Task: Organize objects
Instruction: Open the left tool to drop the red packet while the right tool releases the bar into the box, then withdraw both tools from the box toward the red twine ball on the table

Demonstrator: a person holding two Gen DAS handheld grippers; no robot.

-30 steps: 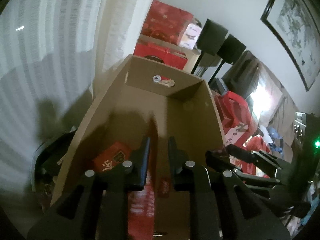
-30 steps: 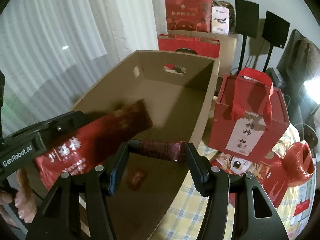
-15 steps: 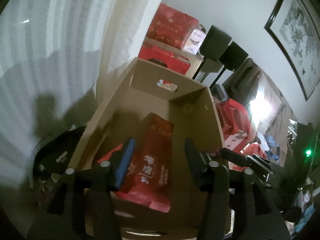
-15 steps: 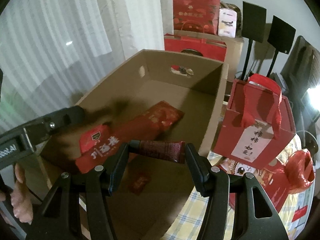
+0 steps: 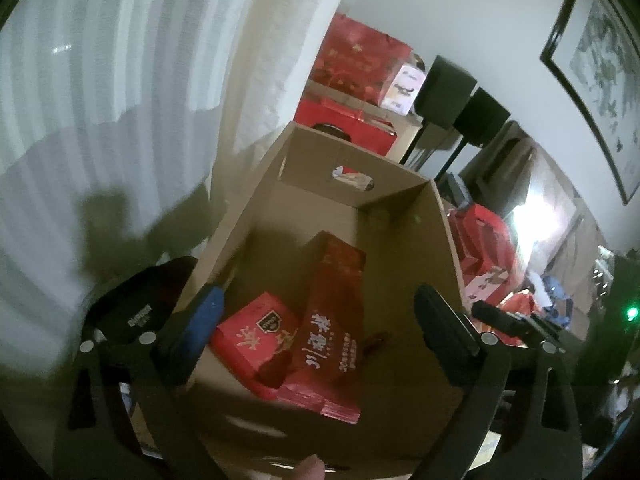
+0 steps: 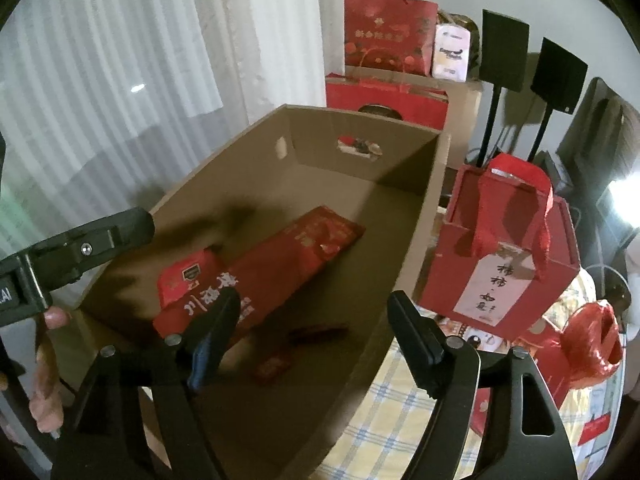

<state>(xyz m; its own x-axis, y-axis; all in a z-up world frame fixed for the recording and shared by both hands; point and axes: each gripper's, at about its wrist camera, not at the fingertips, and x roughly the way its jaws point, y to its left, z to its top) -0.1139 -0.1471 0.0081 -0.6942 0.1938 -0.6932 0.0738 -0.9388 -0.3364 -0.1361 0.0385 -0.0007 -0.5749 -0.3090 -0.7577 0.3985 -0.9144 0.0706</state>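
An open cardboard box [image 5: 448, 240] [image 6: 432, 184] fills both views. On its floor lie a long red packet [image 5: 332, 320] [image 6: 288, 268], a smaller red packet [image 5: 256, 332] [image 6: 188, 276], a dark red tube [image 5: 374, 342] [image 6: 318, 330] and a small red sachet [image 6: 274, 366]. My left gripper [image 5: 320, 312] hangs above the long packet with its jaws opening wide and nothing between them. My right gripper [image 6: 314, 308] hovers over the box's near end. Its jaws are also opening, with the tube lying loose below them.
A red gift box with ribbon handles [image 6: 500, 260] stands right of the cardboard box on a checked cloth [image 6: 392, 420], beside a red plastic bag [image 6: 596, 340]. Red bags [image 6: 388, 32] and black stands [image 6: 504, 48] are behind. A black bag [image 5: 136, 308] sits left.
The left gripper opened and the long red packet dropped onto the box floor. The right gripper opened and the dark red tube fell from its fingers into the box.
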